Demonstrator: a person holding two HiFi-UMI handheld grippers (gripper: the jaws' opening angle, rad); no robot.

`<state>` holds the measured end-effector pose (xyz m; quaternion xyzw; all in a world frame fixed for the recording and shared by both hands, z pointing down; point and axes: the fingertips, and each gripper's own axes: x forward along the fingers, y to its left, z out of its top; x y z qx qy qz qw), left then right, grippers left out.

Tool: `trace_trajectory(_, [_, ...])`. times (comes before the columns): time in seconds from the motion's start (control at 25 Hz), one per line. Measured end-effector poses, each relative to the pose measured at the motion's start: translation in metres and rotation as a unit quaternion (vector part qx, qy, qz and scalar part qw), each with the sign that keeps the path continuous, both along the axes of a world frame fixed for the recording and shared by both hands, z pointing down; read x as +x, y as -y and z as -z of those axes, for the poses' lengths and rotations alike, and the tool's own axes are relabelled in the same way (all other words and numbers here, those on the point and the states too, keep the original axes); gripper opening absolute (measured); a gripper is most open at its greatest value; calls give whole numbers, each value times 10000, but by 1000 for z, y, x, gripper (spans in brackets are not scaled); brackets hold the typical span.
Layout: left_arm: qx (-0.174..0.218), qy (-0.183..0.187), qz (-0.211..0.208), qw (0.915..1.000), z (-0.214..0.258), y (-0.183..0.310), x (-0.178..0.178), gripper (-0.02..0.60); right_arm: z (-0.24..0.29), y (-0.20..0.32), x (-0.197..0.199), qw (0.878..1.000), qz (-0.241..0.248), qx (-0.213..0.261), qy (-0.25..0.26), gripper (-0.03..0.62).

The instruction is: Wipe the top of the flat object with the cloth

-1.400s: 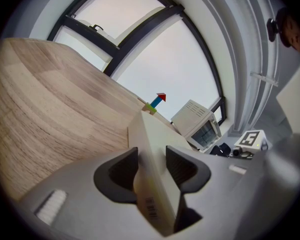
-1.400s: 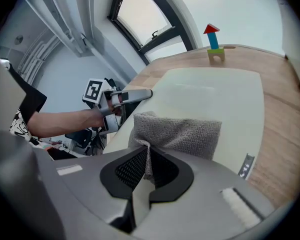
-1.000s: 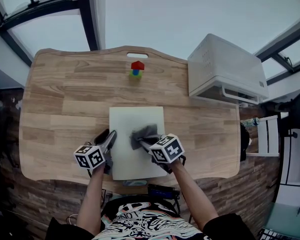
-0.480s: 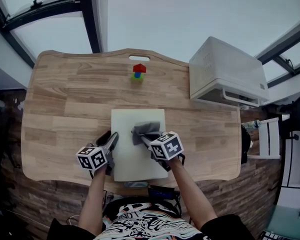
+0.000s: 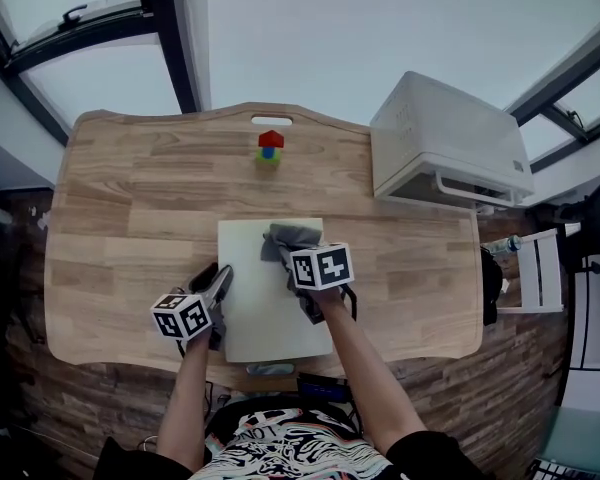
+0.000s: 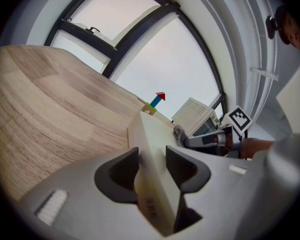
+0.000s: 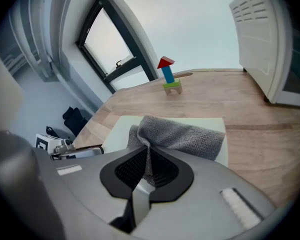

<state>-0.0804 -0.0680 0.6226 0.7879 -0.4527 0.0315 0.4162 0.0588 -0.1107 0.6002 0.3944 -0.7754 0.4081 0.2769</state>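
coarse grey knit cloth (image 7: 182,136), matt board (image 5: 255,298), wood-grain table (image 5: 120,208).

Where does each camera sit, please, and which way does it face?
Head view: above, facing steeply down at the table; both arms, left tool, right tool show.
Left gripper view: on the left tool, looking along jaws clamping the edge of the board.
Right gripper view: on the right tool, looking along jaws shut on the cloth.
All three share the blocks.

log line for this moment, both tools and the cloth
left tool shut on flat cream board, left edge | right tool shut on grey knitted cloth | cloth on board's far right corner
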Motion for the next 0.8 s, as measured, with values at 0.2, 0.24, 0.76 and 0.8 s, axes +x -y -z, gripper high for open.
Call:
trace_trajectory(0.2, [-5,47,143,9999,-1,1,-2,207,1,-4,-30,9973,646,204,-283,9])
trace_trajectory(0.24, [-11,64,152,9999,-1,1,-2,206,1,-13,-40,9961,863,116,-163,9])
trace_trajectory(0.76, [5,73,212,9997,1,2,-3,207,-5,-169,-51,9550,2388,-1534,856,9])
trace_trajectory(0.8, [60,77,210,9997,2,3,-3,207,-4,-167,-48,9578,2261,-1512,926,9])
